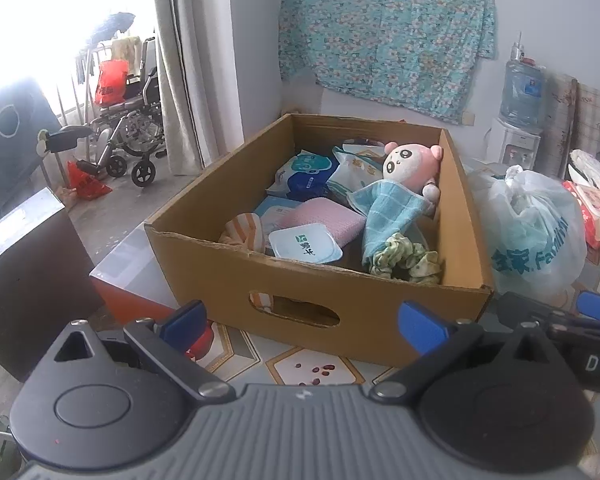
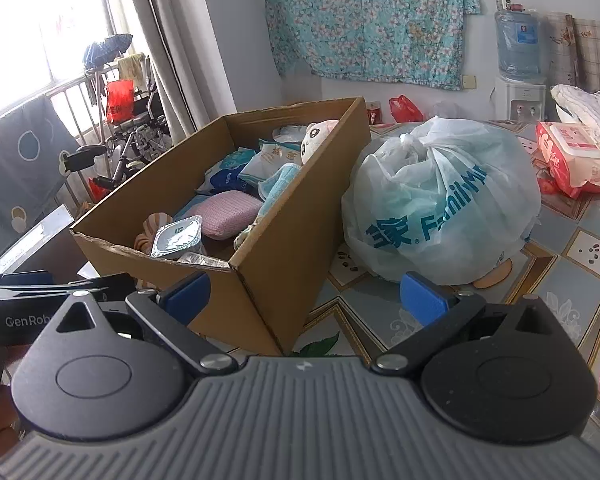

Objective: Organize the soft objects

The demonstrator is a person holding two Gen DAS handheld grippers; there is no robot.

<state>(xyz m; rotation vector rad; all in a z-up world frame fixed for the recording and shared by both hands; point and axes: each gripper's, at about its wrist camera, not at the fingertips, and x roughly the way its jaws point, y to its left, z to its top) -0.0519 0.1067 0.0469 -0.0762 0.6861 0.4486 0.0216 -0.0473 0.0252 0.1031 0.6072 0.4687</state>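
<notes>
Patterned tablecloth covers the table, with a flowered cloth hung on the wall behind. On it stands an open cardboard box, its far inner corner hidden by the contents. Just right of the box sits a knotted plastic bag; what it holds cannot be made out. Inside the box lie a pink plush toy, partly under a blue checked cloth, a pink sponge, a green scrunchie and several packets with blurred print. Left gripper and right gripper hover near the box front, fingers spread wide, holding nothing.
</notes>
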